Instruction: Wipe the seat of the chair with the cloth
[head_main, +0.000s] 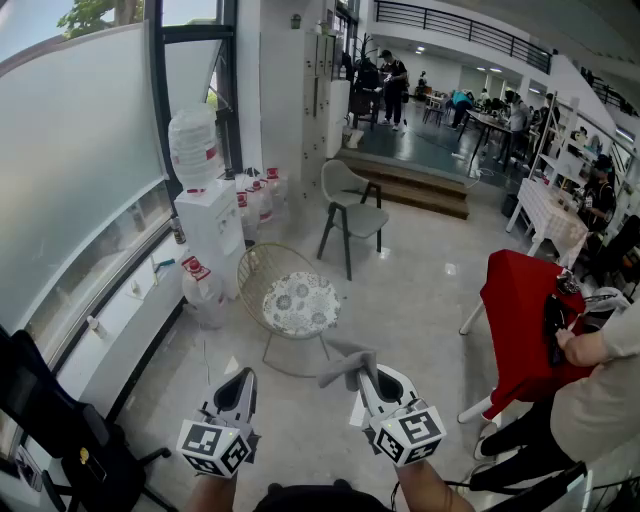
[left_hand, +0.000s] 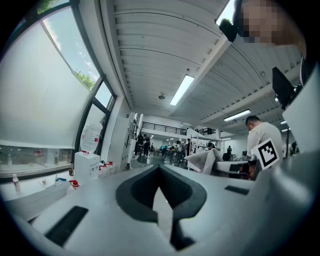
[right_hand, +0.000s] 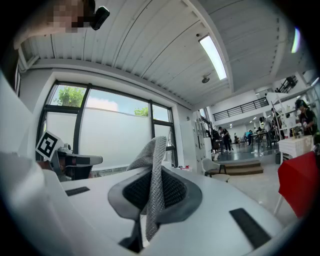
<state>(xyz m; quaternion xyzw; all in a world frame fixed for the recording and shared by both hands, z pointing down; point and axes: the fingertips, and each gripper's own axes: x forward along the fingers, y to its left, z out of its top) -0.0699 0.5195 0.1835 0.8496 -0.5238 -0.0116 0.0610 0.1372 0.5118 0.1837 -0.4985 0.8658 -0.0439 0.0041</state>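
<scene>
A round wire chair with a patterned white seat cushion (head_main: 300, 303) stands on the floor ahead of me. My right gripper (head_main: 366, 372) is shut on a grey cloth (head_main: 347, 362), which sticks up from between its jaws; in the right gripper view the cloth (right_hand: 154, 186) is pinched upright between the pads. My left gripper (head_main: 243, 379) is shut with nothing in it, its jaws meeting in the left gripper view (left_hand: 161, 192). Both grippers are held side by side, near me and short of the chair.
A grey chair (head_main: 354, 210) stands farther back. A water dispenser (head_main: 205, 215) and spare bottles line the left window wall. A red-covered table (head_main: 518, 320) and a seated person (head_main: 590, 400) are at the right. A black office chair (head_main: 50, 430) is at the near left.
</scene>
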